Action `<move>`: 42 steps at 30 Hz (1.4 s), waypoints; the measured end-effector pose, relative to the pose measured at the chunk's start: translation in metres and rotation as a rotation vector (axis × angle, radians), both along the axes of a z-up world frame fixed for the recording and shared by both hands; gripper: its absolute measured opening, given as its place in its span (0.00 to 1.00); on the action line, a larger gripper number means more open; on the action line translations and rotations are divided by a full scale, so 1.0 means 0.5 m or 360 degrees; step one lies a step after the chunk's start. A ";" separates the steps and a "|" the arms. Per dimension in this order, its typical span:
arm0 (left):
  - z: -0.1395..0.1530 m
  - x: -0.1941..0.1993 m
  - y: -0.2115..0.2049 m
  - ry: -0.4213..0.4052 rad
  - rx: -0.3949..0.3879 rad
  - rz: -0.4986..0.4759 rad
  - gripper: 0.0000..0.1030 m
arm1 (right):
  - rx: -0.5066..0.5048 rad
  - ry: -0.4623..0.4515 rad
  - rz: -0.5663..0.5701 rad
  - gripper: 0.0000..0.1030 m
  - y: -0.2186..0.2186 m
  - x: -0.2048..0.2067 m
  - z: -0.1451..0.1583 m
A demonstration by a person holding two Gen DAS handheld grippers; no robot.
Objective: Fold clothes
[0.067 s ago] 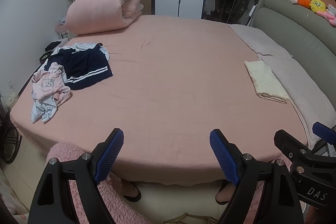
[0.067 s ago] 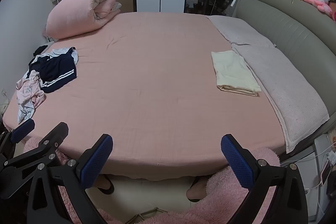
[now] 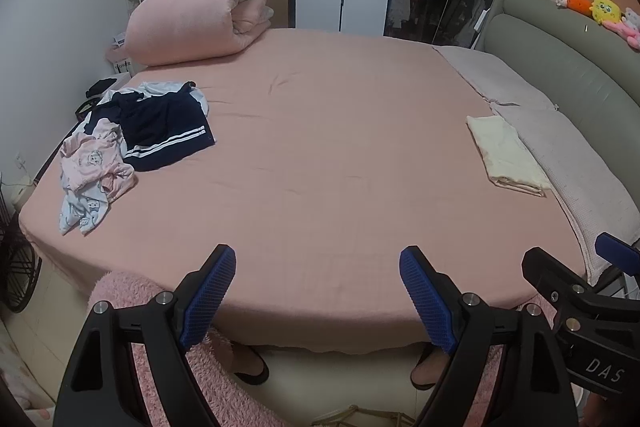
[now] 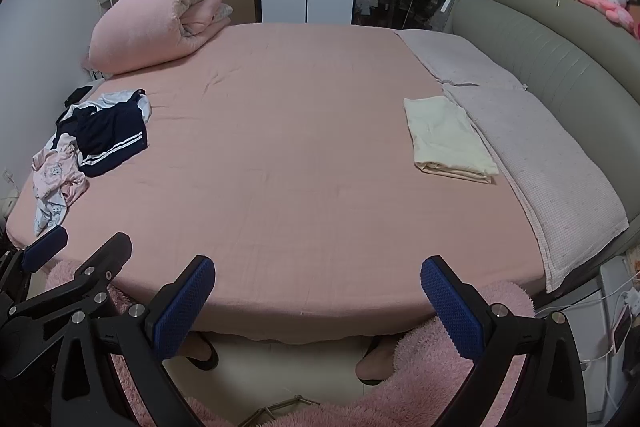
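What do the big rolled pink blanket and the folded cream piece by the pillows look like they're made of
The rolled pink blanket looks like thick fleece or plush: matte, fuzzy surface, bulky soft roll. The folded cream piece looks like thin woven cotton, flat and matte with crisp layered edges, though the weave is too small to tell.

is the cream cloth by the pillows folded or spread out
Folded. The cream cloth lies as a neat flat rectangle with stacked layers showing along its near edge, beside the pillows.
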State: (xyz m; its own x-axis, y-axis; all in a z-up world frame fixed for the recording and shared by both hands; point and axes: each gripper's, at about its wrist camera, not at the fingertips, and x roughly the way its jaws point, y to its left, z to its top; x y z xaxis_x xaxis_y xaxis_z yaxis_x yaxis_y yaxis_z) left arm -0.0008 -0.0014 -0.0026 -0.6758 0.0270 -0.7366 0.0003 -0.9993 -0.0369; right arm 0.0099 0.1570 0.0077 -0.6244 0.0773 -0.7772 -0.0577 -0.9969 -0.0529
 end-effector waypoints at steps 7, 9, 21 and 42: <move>-0.006 -0.017 -0.016 0.0036 0.0034 -0.0060 0.82 | -0.0011 0.0027 0.0049 1.00 0.000 -0.004 0.006; 0.005 -0.030 -0.030 0.0093 0.0080 -0.0106 0.82 | -0.0028 0.0076 0.0153 1.00 -0.006 -0.022 0.008; 0.093 -0.182 -0.236 0.0405 -0.0030 0.0073 0.82 | -0.0187 0.0242 0.0581 1.00 -0.096 -0.243 0.120; -0.208 -0.319 -0.827 -0.0050 0.0079 0.0870 0.82 | 0.0003 -0.0043 0.1249 0.99 -0.739 -0.541 -0.167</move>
State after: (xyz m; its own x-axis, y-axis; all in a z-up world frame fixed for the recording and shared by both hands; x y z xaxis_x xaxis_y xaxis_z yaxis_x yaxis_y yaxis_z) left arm -0.1605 -0.4149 -0.1064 -0.5788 -0.2864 -0.7635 0.5208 -0.8503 -0.0759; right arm -0.2607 -0.2127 -0.0758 -0.4775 -0.3775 -0.7934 0.6651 -0.7454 -0.0456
